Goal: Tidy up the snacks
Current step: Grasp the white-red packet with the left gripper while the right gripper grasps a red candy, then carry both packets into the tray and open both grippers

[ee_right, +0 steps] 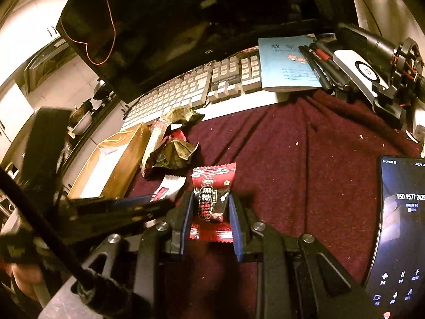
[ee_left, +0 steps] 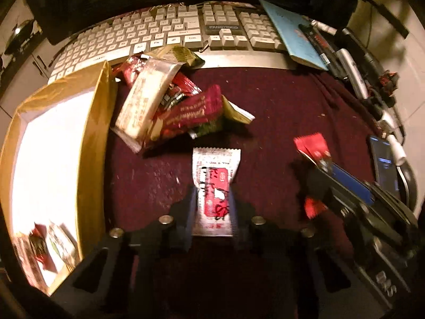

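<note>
My left gripper (ee_left: 212, 199) is shut on a white and red snack packet (ee_left: 215, 186), held over the maroon cloth (ee_left: 279, 101). My right gripper (ee_right: 211, 204) is shut on a red and black candy packet (ee_right: 212, 199); it also shows at the right of the left wrist view (ee_left: 312, 146). A pile of loose snack packets (ee_left: 170, 106) lies beside an open cardboard box (ee_left: 98, 122) at the left. The box holds a few packets (ee_left: 47, 247) in its near corner. In the right wrist view the pile (ee_right: 172, 146) and the box (ee_right: 124, 164) lie to the left.
A keyboard (ee_left: 164, 32) and a dark monitor (ee_right: 186, 26) stand at the back. A blue booklet (ee_left: 294, 34), pens and tools lie at the back right. A lit phone (ee_right: 398, 226) lies at the right edge of the cloth.
</note>
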{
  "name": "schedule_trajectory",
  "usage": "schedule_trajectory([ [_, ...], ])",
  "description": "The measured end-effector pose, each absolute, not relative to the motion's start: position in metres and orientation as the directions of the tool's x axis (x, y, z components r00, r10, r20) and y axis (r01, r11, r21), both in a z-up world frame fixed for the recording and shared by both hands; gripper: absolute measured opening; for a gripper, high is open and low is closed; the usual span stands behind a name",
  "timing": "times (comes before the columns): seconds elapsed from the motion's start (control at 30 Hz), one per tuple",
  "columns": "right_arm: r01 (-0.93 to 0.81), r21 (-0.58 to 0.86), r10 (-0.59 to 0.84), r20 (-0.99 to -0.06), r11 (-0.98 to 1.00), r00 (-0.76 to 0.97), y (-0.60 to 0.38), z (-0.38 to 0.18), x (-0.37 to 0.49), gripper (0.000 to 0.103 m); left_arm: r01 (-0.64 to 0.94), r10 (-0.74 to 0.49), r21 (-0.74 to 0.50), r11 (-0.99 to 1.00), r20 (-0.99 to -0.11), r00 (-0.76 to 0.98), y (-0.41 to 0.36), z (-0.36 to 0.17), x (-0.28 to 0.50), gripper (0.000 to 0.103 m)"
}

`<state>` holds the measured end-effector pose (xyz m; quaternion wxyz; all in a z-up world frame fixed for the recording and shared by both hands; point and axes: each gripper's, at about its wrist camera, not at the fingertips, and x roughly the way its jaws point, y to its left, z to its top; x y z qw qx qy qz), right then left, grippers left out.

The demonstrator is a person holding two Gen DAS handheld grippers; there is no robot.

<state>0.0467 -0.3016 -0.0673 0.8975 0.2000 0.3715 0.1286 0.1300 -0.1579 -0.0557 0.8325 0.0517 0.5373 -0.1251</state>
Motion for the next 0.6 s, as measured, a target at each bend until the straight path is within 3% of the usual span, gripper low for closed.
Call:
schedule_trajectory([
  [0.2,-0.109,0.444,0.386,-0.601,0.889,0.7,-0.298,-0.064,0.041,0.025,0.224,-0.32,-0.243,0.944,-0.844,0.43,-0.115,-0.021,0.092,0.021],
  [0.33,-0.136,0.48,0.436,-0.596,0.867,0.674,-0.291,-0.062,0.04,0.025,0.203,-0.441,-0.394,0.896,-0.752,0.489,-0.067,0.019,0.06,0.021],
  [0.5,-0.271,0.539,0.58,-0.56,0.798,0.592,-0.244,-0.042,0.038,0.025,0.057,-0.326,-0.386,0.921,-0.681,0.656,0.013,0.055,0.052,0.021],
  [0.6,-0.366,0.495,0.611,-0.554,0.788,0.566,-0.202,-0.02,0.042,0.025,-0.05,-0.254,-0.397,0.917,-0.675,0.692,0.063,0.051,0.059,0.021],
])
